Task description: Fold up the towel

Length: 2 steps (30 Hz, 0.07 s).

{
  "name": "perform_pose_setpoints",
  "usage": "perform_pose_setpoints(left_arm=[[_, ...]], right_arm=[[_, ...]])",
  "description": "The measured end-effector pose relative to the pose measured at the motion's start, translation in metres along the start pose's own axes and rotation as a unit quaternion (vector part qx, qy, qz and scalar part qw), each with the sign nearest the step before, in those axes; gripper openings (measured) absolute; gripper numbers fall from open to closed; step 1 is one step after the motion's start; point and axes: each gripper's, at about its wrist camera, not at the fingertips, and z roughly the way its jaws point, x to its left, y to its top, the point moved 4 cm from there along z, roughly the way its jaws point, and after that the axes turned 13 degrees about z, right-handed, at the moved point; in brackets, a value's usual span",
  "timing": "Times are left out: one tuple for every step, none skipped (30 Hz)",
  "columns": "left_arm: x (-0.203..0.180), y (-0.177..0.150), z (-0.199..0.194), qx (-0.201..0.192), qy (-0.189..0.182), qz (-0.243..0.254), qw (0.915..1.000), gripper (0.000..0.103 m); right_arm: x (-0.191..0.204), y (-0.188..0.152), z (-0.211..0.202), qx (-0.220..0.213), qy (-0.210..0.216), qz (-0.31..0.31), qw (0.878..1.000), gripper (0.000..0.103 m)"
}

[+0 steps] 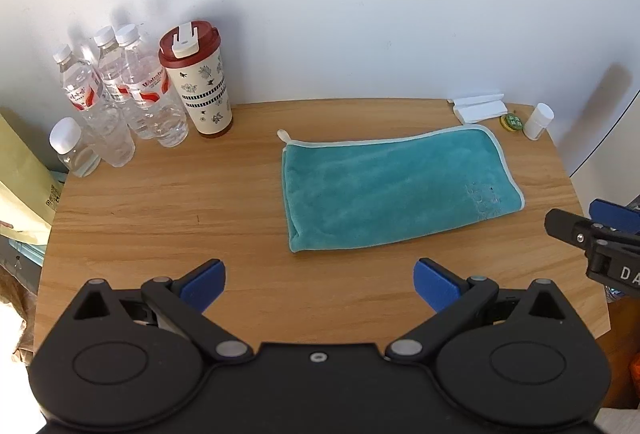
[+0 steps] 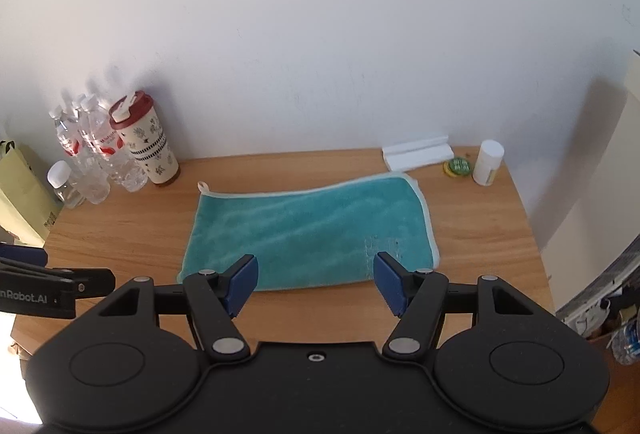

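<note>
Teal towel (image 1: pixel 400 190) lies folded in half on the table (image 1: pixel 160 202). Left gripper (image 1: pixel 319 284) and right gripper (image 2: pixel 316 284) both gape, empty; risk: pinching one layer only, fold skews.

The towel (image 1: pixel 400 194) lies on the table (image 1: pixel 168 218) ahead of you, right of centre. Bottles (image 1: pixel 120 102) and a tumbler (image 1: pixel 200 82) stand at the far left corner. Behind the towel, far right, sit a paper stack (image 1: pixel 478 107), a small tin (image 1: pixel 513 123) and a vial (image 1: pixel 538 121). Your left gripper (image 1: pixel 319 284) hovers before the towel's left end, your right gripper (image 2: pixel 316 284) over its near edge.
</note>
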Motion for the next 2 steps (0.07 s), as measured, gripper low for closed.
perform_pose_setpoints(left_arm=[[-0.0001, -0.0004, 0.0012, -0.001, -0.007, -0.001, 1.0, 0.102], [-0.0004, -0.0005, 0.0018, -0.002, -0.012, -0.002, 0.9999, 0.102]], right_arm=[[0.0, -0.0004, 0.0004, 0.001, -0.001, 0.0, 1.0, 0.069], [0.0003, -0.001, 0.001, 0.004, -0.001, -0.002, 1.0, 0.069]])
